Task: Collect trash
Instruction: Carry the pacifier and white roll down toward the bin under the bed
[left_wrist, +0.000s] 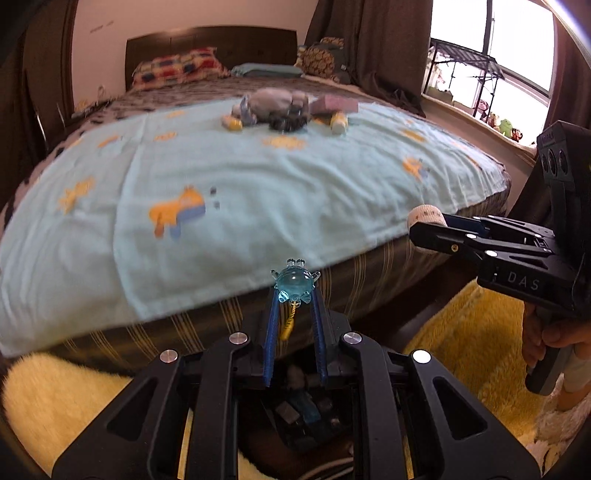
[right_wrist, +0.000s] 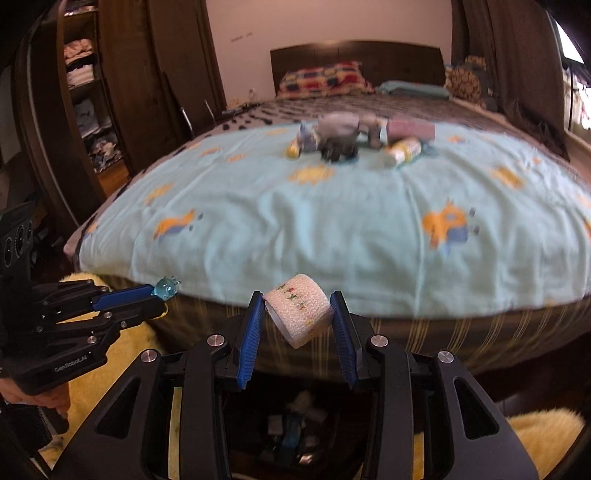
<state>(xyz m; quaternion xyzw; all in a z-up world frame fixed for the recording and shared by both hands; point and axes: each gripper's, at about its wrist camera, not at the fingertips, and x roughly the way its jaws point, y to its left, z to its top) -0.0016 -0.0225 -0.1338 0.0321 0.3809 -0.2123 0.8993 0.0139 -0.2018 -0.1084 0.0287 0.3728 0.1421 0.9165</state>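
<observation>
My left gripper (left_wrist: 295, 290) is shut on a small clear blue crab-shaped trinket (left_wrist: 294, 282) with a yellow tassel hanging under it; the same trinket (right_wrist: 167, 287) shows at the left in the right wrist view. My right gripper (right_wrist: 298, 301) is shut on a white roll of patterned tape (right_wrist: 300, 309), tilted between the blue pads; the roll (left_wrist: 424, 214) also shows at the right in the left wrist view. Both grippers hover in front of the bed's near edge. Far up the bed lies a pile of several items (left_wrist: 284, 110), among them a grey cloth and two yellow-white bottles.
A light blue cartoon blanket (left_wrist: 221, 192) covers the bed. A yellow fluffy rug (left_wrist: 476, 325) lies on the floor below. A dark open wardrobe (right_wrist: 85, 92) stands left of the bed, a window with a rack (left_wrist: 476, 74) to the right. Pillows (right_wrist: 325, 79) lean on the headboard.
</observation>
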